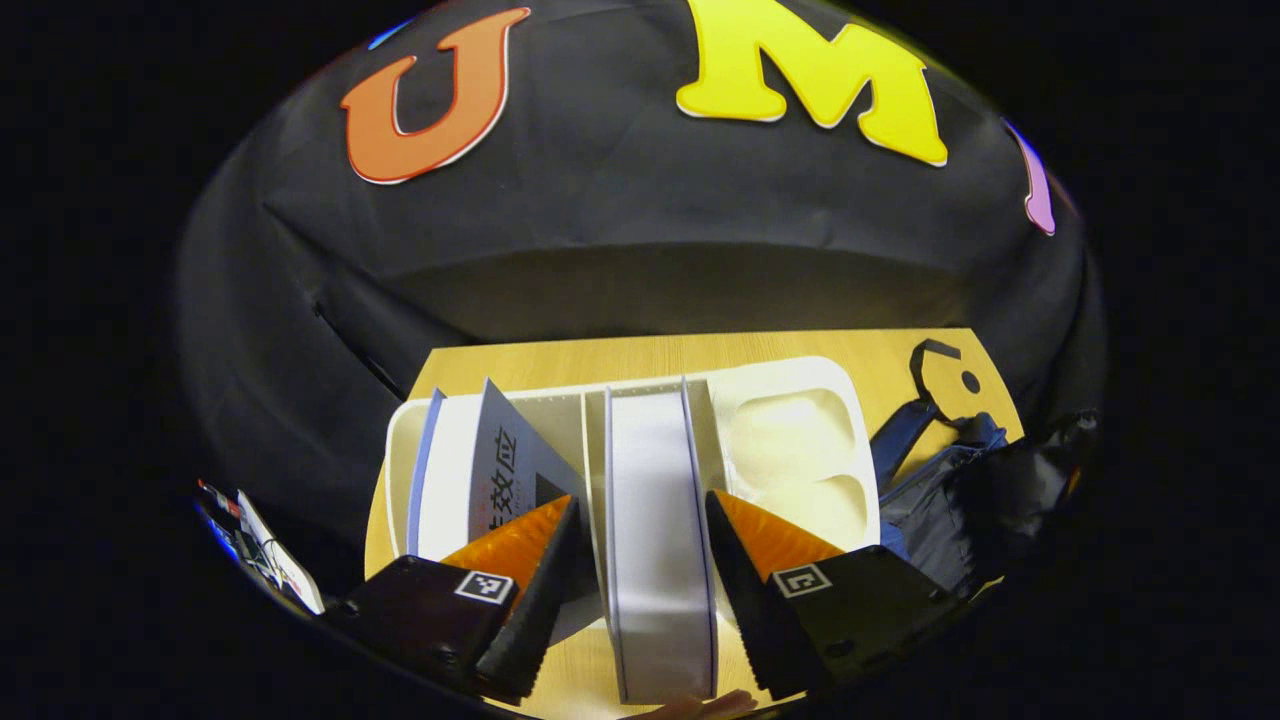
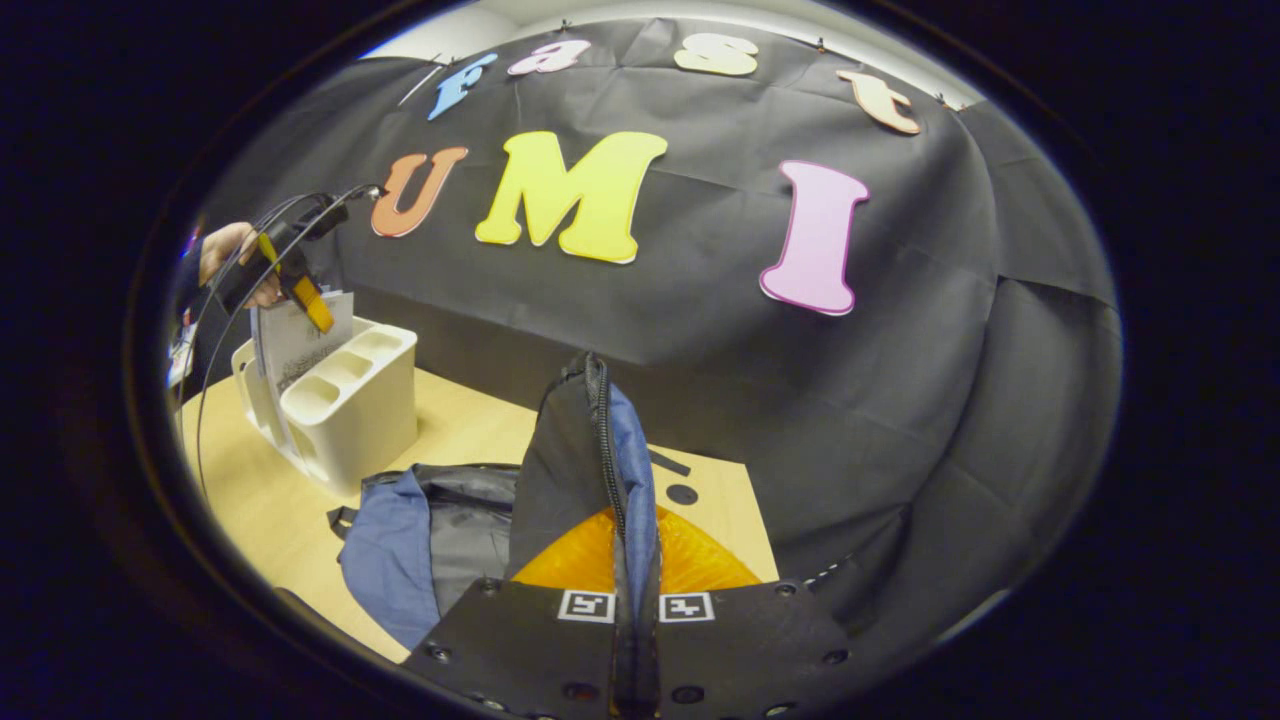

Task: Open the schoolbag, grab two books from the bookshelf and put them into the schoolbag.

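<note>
A white bookshelf (image 1: pixel 790 440) stands on the wooden table, holding a white book (image 1: pixel 655 530) upright and a grey-covered book (image 1: pixel 510 460) that leans to its left. My left gripper (image 1: pixel 643 498) is open and straddles the top of the white book; a narrow gap shows at its left finger. In the right gripper view the left gripper (image 2: pixel 300 290), held by a hand, sits over the book (image 2: pixel 295 345) in the bookshelf (image 2: pixel 350 420). My right gripper (image 2: pixel 632 530) is shut on the zipper edge of the dark blue and grey schoolbag (image 2: pixel 580 450) and holds that flap upright. The schoolbag (image 1: pixel 950 480) lies right of the shelf.
The wooden table (image 2: pixel 260 500) ends close behind the shelf and bag, where the black cloth wall hangs. The shelf's right compartments (image 1: pixel 800 420) are hollow. A cable (image 2: pixel 215 330) runs down from the left gripper.
</note>
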Action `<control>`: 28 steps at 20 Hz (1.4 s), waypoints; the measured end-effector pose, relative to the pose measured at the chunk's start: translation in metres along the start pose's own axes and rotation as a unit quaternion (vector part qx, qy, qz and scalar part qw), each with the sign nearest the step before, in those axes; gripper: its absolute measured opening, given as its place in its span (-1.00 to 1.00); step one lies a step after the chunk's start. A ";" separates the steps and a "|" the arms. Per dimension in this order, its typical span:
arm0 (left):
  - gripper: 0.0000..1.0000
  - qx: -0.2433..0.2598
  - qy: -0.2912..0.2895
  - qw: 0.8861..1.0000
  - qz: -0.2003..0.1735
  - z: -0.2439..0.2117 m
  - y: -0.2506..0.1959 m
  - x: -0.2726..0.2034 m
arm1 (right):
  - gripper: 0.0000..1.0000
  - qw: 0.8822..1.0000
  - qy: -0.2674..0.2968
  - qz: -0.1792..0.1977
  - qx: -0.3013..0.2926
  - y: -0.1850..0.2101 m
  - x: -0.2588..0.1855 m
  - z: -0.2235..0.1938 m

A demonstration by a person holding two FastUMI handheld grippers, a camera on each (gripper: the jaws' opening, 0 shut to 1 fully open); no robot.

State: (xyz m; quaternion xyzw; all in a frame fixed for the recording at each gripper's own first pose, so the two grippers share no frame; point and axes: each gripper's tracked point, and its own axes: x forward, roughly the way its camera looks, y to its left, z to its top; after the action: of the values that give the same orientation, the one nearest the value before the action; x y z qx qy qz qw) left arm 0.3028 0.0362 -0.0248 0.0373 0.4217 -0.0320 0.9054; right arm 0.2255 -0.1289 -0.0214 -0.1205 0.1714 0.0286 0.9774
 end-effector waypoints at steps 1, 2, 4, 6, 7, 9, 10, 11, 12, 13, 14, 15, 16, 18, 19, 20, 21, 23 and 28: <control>0.51 0.006 0.002 1.000 0.001 0.001 0.001 -0.001 | -0.97 1.000 -0.001 0.002 0.002 0.000 0.000 -0.002; 0.35 0.010 0.008 1.000 -0.003 0.002 -0.003 0.003 | -0.97 1.000 -0.002 0.003 0.004 0.000 0.000 -0.002; 0.15 0.012 0.036 0.999 -0.003 -0.008 -0.011 0.003 | -0.97 1.000 -0.001 0.003 0.004 0.000 0.000 -0.006; 0.00 0.013 0.039 0.999 -0.003 -0.008 -0.015 0.006 | -0.97 1.000 0.000 0.004 0.006 -0.001 0.000 -0.008; -0.02 0.013 0.037 0.999 -0.003 -0.009 -0.014 0.006 | -0.97 1.000 -0.001 0.004 0.009 -0.001 0.001 -0.009; -0.04 0.012 0.040 0.999 -0.003 -0.009 -0.014 0.003 | -0.97 1.000 0.001 0.004 0.013 -0.002 0.001 -0.012; -0.05 0.011 0.041 0.999 -0.006 -0.012 -0.015 0.002 | -0.97 1.000 0.002 0.003 0.014 -0.003 0.001 -0.014; -0.06 0.009 0.040 0.999 -0.010 -0.013 -0.017 -0.002 | -0.97 1.000 0.002 0.002 0.017 -0.004 0.000 -0.016; -0.07 0.010 0.037 0.999 -0.015 -0.013 -0.019 -0.007 | -0.97 1.000 0.003 0.002 0.020 -0.005 0.000 -0.017; -0.08 0.010 0.033 0.999 -0.016 -0.013 -0.018 -0.014 | -0.97 1.000 0.003 0.001 0.023 -0.005 0.000 -0.019; -0.08 0.007 0.030 0.999 -0.018 -0.014 -0.018 -0.018 | -0.97 1.000 0.005 0.000 0.024 -0.004 0.000 -0.020; -0.09 0.005 0.026 0.999 -0.019 -0.015 -0.018 -0.024 | -0.97 1.000 0.006 -0.001 0.025 -0.004 -0.001 -0.021; -0.09 -0.002 0.014 1.000 -0.015 -0.014 -0.018 -0.030 | -0.97 1.000 0.006 -0.002 0.025 -0.003 -0.002 -0.021; -0.09 -0.002 -0.017 1.000 -0.016 -0.013 -0.019 -0.045 | -0.97 1.000 0.006 -0.005 0.022 -0.002 -0.004 -0.020; -0.09 -0.003 -0.029 0.999 -0.015 -0.015 -0.018 -0.053 | -0.97 1.000 0.006 -0.009 0.020 -0.002 -0.005 -0.022; -0.09 -0.005 -0.038 0.999 -0.016 -0.017 -0.015 -0.063 | -0.97 1.000 0.009 -0.012 0.017 -0.002 -0.005 -0.023; -0.12 -0.010 -0.046 0.999 -0.016 -0.020 -0.012 -0.070 | -0.97 1.000 0.012 -0.015 0.016 -0.001 -0.006 -0.024; -0.10 -0.024 -0.055 0.998 -0.018 -0.031 -0.006 -0.087 | -0.97 1.000 0.015 -0.017 0.017 0.001 -0.007 -0.025; -0.10 -0.077 -0.067 0.993 -0.060 -0.065 -0.001 -0.124 | -0.97 0.999 0.020 -0.021 0.034 0.005 -0.004 -0.025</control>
State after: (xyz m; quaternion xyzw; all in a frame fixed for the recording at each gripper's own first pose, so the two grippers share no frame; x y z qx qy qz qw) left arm 0.1733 0.0449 0.0283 -0.0598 0.3626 -0.0565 0.9283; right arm 0.2128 -0.1303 -0.0441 -0.0909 0.1896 -0.0007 0.9776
